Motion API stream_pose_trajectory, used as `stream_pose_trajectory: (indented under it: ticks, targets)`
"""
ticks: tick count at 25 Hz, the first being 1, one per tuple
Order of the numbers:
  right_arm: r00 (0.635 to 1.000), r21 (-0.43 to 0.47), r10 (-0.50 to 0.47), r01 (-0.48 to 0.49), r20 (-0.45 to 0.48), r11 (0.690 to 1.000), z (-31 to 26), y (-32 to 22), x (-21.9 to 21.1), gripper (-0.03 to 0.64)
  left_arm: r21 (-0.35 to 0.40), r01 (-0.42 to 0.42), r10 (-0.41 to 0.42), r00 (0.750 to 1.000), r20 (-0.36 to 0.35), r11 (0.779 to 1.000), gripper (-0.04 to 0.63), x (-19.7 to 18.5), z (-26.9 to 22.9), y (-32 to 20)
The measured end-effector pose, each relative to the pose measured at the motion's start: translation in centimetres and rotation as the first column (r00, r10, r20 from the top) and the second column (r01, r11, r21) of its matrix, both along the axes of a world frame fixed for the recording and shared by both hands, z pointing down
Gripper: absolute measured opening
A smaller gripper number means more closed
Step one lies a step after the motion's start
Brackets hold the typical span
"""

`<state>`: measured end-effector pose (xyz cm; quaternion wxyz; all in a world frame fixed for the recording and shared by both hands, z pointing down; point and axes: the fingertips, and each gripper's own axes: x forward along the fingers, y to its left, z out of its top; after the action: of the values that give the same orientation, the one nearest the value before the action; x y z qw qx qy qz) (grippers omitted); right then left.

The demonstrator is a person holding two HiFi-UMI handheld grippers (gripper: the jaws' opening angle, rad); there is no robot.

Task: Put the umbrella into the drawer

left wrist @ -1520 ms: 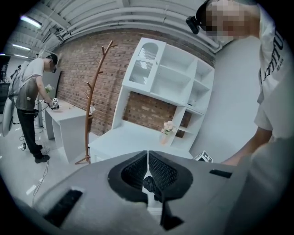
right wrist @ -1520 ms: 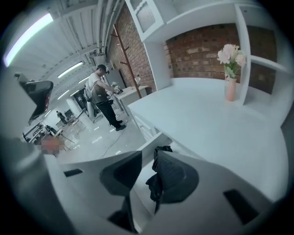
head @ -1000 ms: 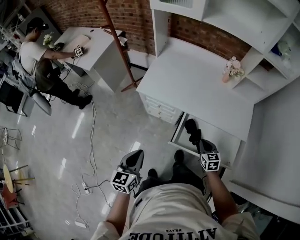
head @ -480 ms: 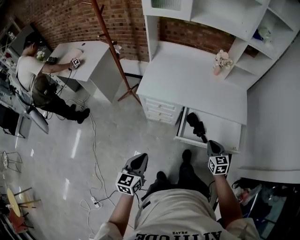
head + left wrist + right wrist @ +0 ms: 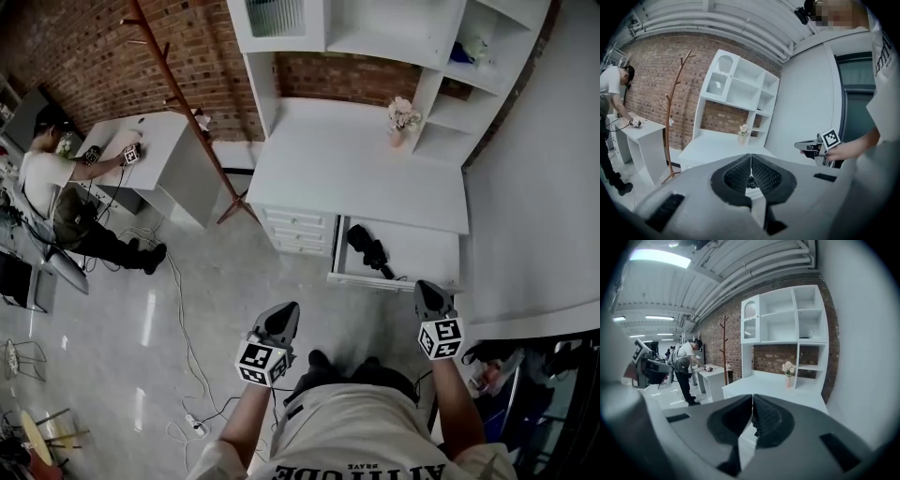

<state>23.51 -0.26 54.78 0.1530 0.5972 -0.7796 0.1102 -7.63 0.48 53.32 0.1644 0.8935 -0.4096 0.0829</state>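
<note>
- The folded black umbrella (image 5: 369,251) lies slantwise in the left part of the open drawer (image 5: 424,253), one end towards the drawer's front edge. Neither gripper touches it.
- The drawer stands pulled out from under the white desk (image 5: 356,173), whose top overhangs its back part.
- Just left of the drawer, under the same desk top, is a stack of small closed drawers (image 5: 298,231).
- The right gripper (image 5: 427,290) hangs just in front of the drawer's right front corner, jaws pressed together with nothing between them.
- The left gripper (image 5: 284,310) is over the floor, in front of the small drawers and apart from the open one. Its jaws also meet, empty.
- On the desk top near the back right, a vase of flowers (image 5: 403,118) stands upright.
- A white shelf unit (image 5: 375,33) rises from the desk against the brick wall.
- A plain white wall (image 5: 530,178) stands close on the drawer's right side.
- To the left, a wooden coat stand (image 5: 174,96) stands between the desk and a second white table (image 5: 171,150).
- A person (image 5: 47,183) bends over that table, well apart.
- Cables (image 5: 183,323) trail over the glossy floor left of the left gripper.
</note>
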Motion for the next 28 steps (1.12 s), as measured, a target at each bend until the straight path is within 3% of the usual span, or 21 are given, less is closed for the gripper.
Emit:
stream_pose_trajectory:
  ticks: [13, 19, 28]
  targets:
    - [0.999, 0.109, 0.006, -0.011, 0.046, 0.994, -5.0, 3.0, 8.5, 0.031, 0.138, 0.033, -0.037, 0.999, 0.029, 0.99, 0.026, 8.7, -6.0, -0.4]
    - [0.996, 0.165, 0.032, -0.046, 0.082, 0.985, -7.3, 3.9, 10.9, 0.031, 0.214, 0.039, -0.049, 0.998, 0.039, 0.976, 0.028, 9.4, -8.7, 0.2]
    - [0.997, 0.174, 0.019, -0.031, 0.07, 0.984, -7.7, 4.1, 11.5, 0.029, 0.215, 0.06, -0.068, 0.997, 0.033, 0.975, 0.028, 9.1, -8.8, 0.6]
